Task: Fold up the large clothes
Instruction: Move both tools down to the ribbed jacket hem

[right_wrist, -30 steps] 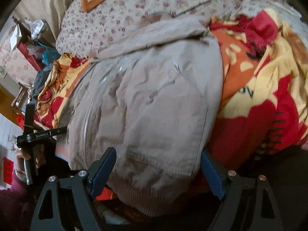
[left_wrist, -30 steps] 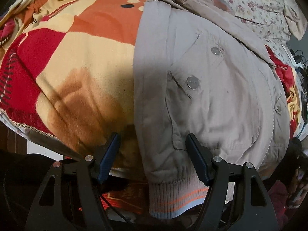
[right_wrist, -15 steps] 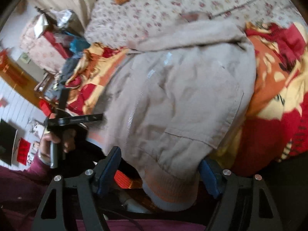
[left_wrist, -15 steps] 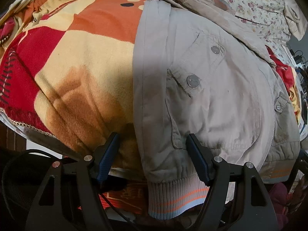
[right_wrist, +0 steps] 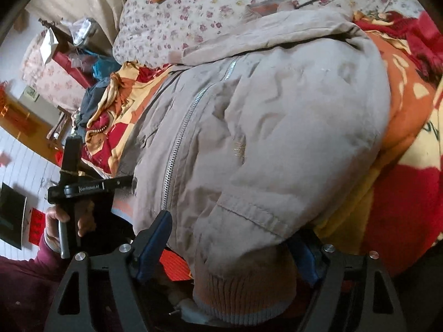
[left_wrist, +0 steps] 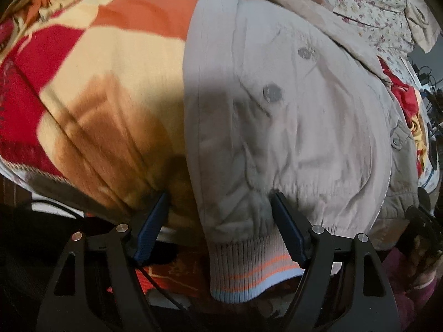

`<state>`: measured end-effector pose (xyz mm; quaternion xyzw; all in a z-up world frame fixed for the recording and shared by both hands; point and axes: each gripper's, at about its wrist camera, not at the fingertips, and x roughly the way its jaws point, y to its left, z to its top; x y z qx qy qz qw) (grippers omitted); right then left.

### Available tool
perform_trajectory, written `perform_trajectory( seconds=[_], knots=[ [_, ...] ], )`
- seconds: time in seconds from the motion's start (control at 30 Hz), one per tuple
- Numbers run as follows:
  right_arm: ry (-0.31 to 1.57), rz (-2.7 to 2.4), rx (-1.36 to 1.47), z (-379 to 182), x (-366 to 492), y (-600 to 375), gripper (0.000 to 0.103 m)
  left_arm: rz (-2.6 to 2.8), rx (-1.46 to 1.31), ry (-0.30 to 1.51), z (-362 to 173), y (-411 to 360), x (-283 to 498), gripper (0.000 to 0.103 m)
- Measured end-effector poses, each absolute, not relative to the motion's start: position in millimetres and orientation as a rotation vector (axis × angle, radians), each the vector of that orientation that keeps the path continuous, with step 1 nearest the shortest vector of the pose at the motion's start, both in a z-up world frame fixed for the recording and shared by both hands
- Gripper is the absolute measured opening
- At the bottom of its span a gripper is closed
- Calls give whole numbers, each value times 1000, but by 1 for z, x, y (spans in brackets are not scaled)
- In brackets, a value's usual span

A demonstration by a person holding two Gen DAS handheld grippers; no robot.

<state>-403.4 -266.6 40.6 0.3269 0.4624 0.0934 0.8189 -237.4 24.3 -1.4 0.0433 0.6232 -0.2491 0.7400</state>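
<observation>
Where the left wrist view looks steeply down, item one is a beige jacket (left_wrist: 277, 127), lying flat across the centre and right of the frame on a red, orange and cream blanket (left_wrist: 91, 88); two round metal snaps sit on its chest at upper centre, a zipper runs down the right edge, and a ribbed hem with orange and pale blue stripes hangs at lower centre. Left gripper (left_wrist: 221, 229): jaws wide, having just been opening, the ribbed hem corner between the blue pads, the right pad lying against the cloth and the left pad apart from it, no clamping visible. Floral bedding (left_wrist: 368, 5) fills the upper right. No writing is legible in this view. As the right wrist view takes over, the same jacket (right_wrist: 277, 127) fills the centre, zipper running diagonally from upper centre to lower left, a ribbed cuff or hem hanging at bottom centre. Right gripper (right_wrist: 229, 246): jaws spread wide, also just widened, straddling that ribbed edge; the right pad is mostly hidden by fabric, so contact cannot be judged. At lower left a hand (right_wrist: 72, 218) in a maroon sleeve holds the other gripper's handle, whose bar carries a small white label, seemingly "GenRobot.AI". The floral bedding (right_wrist: 193, 8) lies at the top, the blanket (right_wrist: 409, 182) at right.
</observation>
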Motion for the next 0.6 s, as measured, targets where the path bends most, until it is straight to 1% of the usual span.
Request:
perform_trajectory(
  seconds=[0.07, 0.13, 0.17, 0.2, 0.23, 0.27, 0.3, 0.33, 0.37, 0.4, 0.5, 0.6],
  knots=[
    [1007, 193, 729, 34, -402, -268, 103, -545, 69, 1397, -7, 25, -236, 77],
    [1029, 169, 746, 29, -400, -268, 103, -542, 57, 1401, -6, 26, -235, 77],
    [1029, 164, 742, 30, -399, -267, 101, -546, 63, 1392, -4, 26, -236, 77],
    [1028, 154, 737, 32, -400, -267, 94, -549, 68, 1384, -3, 27, -238, 74],
    [1030, 142, 725, 34, -401, -266, 89, -552, 72, 1376, -1, 27, -240, 72],
    [1032, 131, 708, 37, -403, -266, 80, -554, 75, 1369, 0, 27, -241, 67],
    [1031, 127, 693, 40, -406, -266, 74, -557, 79, 1362, 1, 27, -242, 63],
    [1029, 129, 684, 44, -407, -266, 71, -559, 84, 1355, 3, 27, -244, 60],
    [1027, 132, 672, 47, -409, -266, 63, -560, 88, 1347, 5, 27, -246, 55],
    [1027, 133, 653, 51, -412, -266, 58, -561, 93, 1341, 6, 25, -247, 50],
    [1024, 147, 581, 62, -417, -262, 51, -565, 136, 1313, 9, 18, -252, 47],
    [1019, 157, 544, 64, -417, -256, 51, -552, 174, 1293, 7, 13, -255, 47]
  ],
)
